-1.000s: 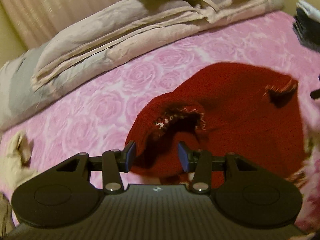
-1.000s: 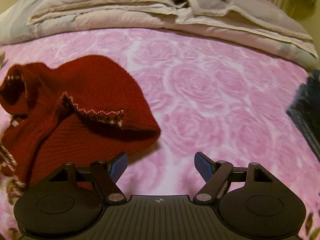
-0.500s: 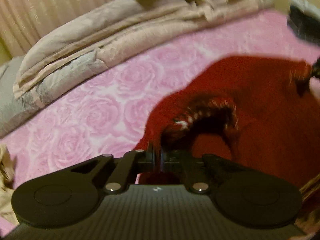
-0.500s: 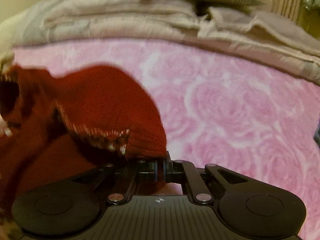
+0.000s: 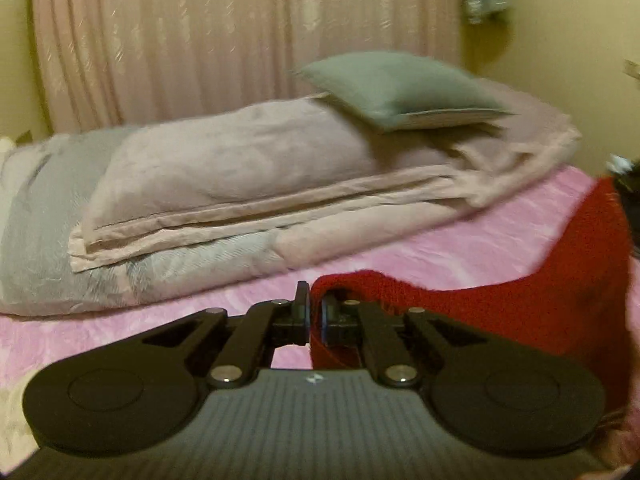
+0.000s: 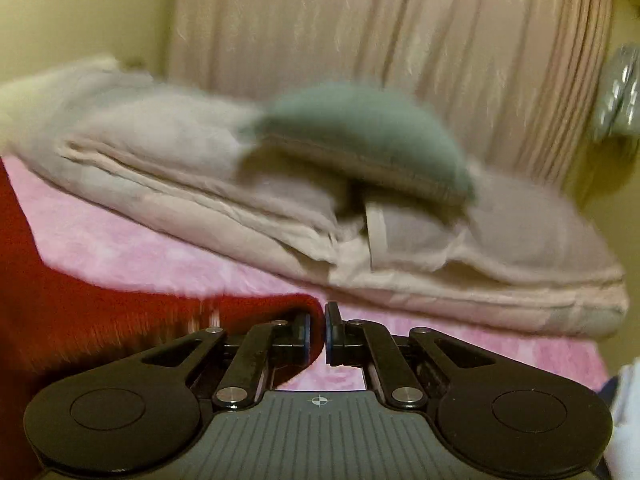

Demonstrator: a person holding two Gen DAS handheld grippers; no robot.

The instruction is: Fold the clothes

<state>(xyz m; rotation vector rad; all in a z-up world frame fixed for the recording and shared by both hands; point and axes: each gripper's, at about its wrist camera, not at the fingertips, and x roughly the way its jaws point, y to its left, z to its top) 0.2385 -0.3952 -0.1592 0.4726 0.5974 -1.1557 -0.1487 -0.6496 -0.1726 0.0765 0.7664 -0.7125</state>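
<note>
Both my left gripper (image 5: 314, 316) and right gripper (image 6: 317, 334) pinch the red sweater (image 5: 520, 304), fingers easing slightly; I'd lift evenly, keeping it taut.

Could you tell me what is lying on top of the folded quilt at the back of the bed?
A grey-green pillow rests on the folded quilt, toward its right end in the left wrist view. Whatever lies under the pillow is covered.
</note>
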